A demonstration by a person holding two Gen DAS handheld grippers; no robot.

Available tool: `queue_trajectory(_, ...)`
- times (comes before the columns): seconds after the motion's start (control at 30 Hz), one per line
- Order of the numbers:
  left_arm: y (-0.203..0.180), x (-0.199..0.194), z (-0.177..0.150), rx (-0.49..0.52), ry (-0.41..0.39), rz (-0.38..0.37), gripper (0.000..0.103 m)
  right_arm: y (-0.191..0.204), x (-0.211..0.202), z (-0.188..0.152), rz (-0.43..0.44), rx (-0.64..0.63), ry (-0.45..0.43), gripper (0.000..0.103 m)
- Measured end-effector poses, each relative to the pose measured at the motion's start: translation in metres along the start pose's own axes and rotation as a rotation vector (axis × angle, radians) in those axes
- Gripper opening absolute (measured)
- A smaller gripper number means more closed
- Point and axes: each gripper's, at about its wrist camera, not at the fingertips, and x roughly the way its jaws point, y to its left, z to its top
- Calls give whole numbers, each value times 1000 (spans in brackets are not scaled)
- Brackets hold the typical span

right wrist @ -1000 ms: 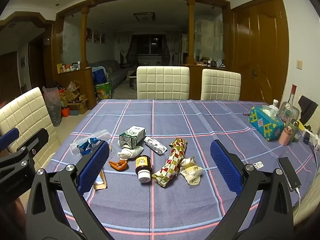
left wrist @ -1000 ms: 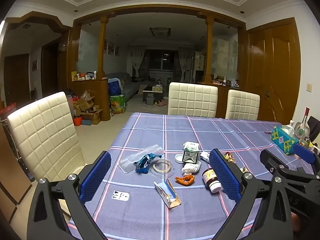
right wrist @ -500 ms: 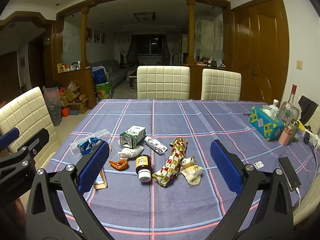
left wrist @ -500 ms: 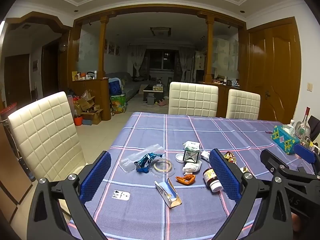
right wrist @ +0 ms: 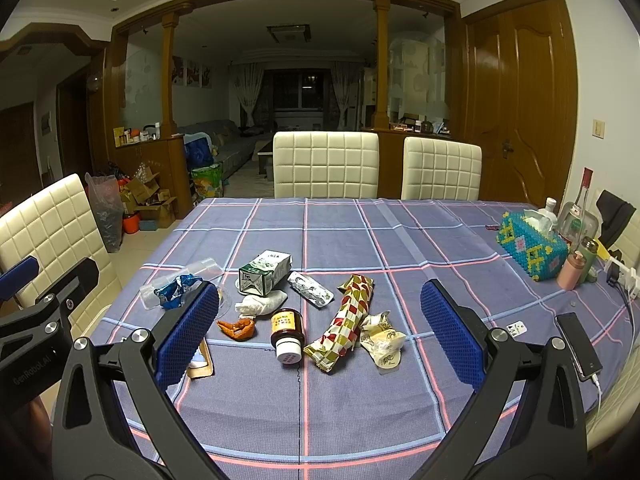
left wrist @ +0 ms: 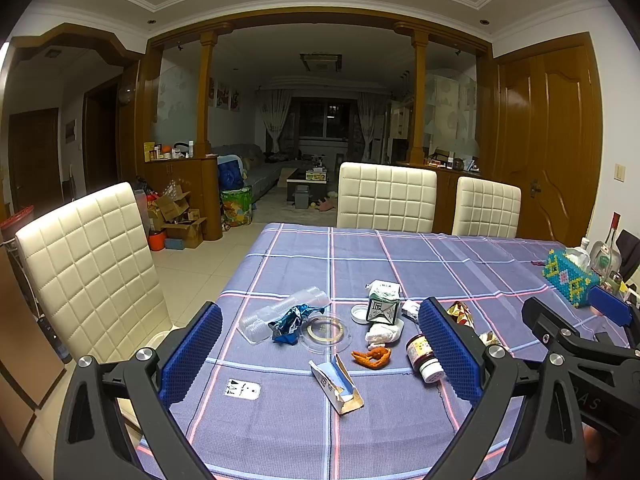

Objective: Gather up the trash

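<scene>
Here, two hand-held grippers hung side by side above the near edge of a dining table covered in a blue plaid cloth; the left gripper was spread wide with nothing between its blue pads, and the right gripper was likewise spread wide and empty. The trash lay in a loose cluster on the cloth ahead of both tools, touched by neither; a brown pill bottle with a white cap lay on its side near the middle, just beside a long checkered wrapper and, further right, a crumpled pale wrapper; behind these sat a green-and-white carton, a small silver packet and a wad of white tissue; an orange peel rested just left of the bottle. From the left wrist view, a torn open box lay nearest that gripper; a clear round lid sat beyond it, beside a blue foil wrapper resting against a clear plastic tray; a small white cap lay next to the carton. Along the table's right side stood a beaded tissue box, bottles and a phone, well apart from the litter; cream padded chairs ringed the table.
</scene>
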Motion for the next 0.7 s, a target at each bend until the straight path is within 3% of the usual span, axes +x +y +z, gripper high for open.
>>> queue_trajectory(0.7, -2, 1, -1, 3, 4, 0, 96, -2, 0, 0, 1, -1, -1, 99)
